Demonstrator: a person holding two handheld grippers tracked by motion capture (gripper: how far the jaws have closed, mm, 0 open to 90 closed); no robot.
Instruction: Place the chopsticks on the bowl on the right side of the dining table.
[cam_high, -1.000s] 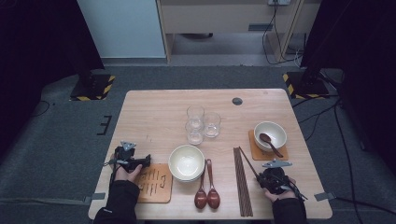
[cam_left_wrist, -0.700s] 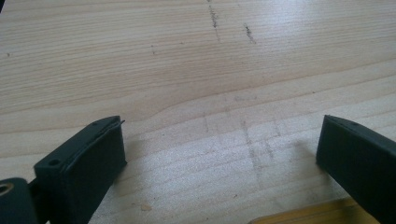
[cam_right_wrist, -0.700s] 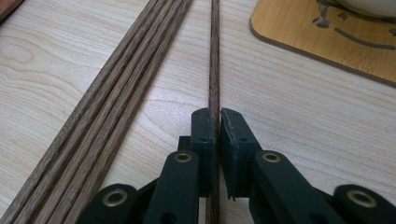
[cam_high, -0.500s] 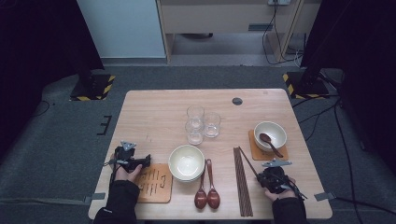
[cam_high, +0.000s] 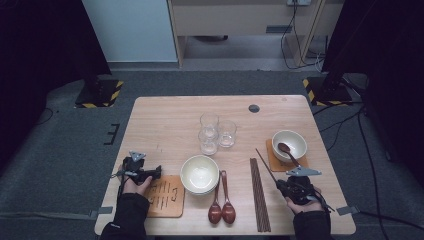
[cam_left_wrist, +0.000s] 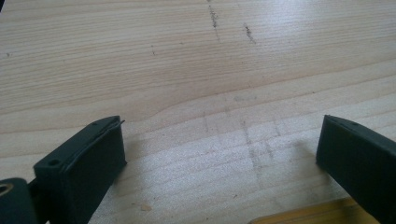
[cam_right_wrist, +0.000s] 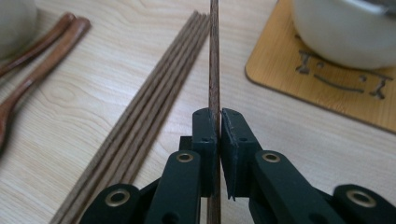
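Pale wood-grain table (cam_high: 165, 115) (slim brown chopstick (cam_right_wrist: 214, 56))

Counted on table (cam_high: 165, 112): three glasses (cam_high: 209, 122), two bowl spots, one (cam_high: 200, 173) looking stacked, two coasters (cam_high: 165, 196), three spoons (cam_high: 216, 210), one lifted chopstick (cam_high: 267, 165) beside a bundle (cam_high: 259, 195), number unclear.

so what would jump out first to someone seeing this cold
Probably the right hand-held gripper at the table's near right, its jaws shut on a single dark chopstick that angles away from the other chopsticks lying on the wood. Next, the stack of cream bowls at centre front with two wooden spoons beside it, and the left hand-held gripper open over bare table.
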